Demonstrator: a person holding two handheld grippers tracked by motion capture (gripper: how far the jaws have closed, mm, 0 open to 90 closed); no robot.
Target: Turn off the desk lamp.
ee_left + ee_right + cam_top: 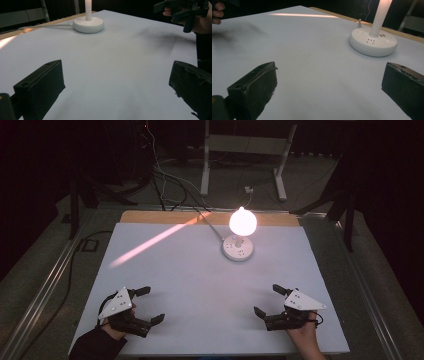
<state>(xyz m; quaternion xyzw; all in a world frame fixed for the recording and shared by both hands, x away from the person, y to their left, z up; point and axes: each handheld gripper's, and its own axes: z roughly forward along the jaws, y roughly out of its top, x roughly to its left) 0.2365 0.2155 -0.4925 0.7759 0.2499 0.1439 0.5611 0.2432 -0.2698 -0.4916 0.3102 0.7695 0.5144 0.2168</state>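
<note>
Our left gripper has its jaws spread wide with nothing between them, and our right gripper is just as released. Both hover low over the white table, well apart. Beyond them glows a lit lamp, far-centre.

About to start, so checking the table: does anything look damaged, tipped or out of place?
Nothing stands out. The lit lamp stands upright on its round base, the white sheet lies flat, and both grippers are open and empty.
</note>
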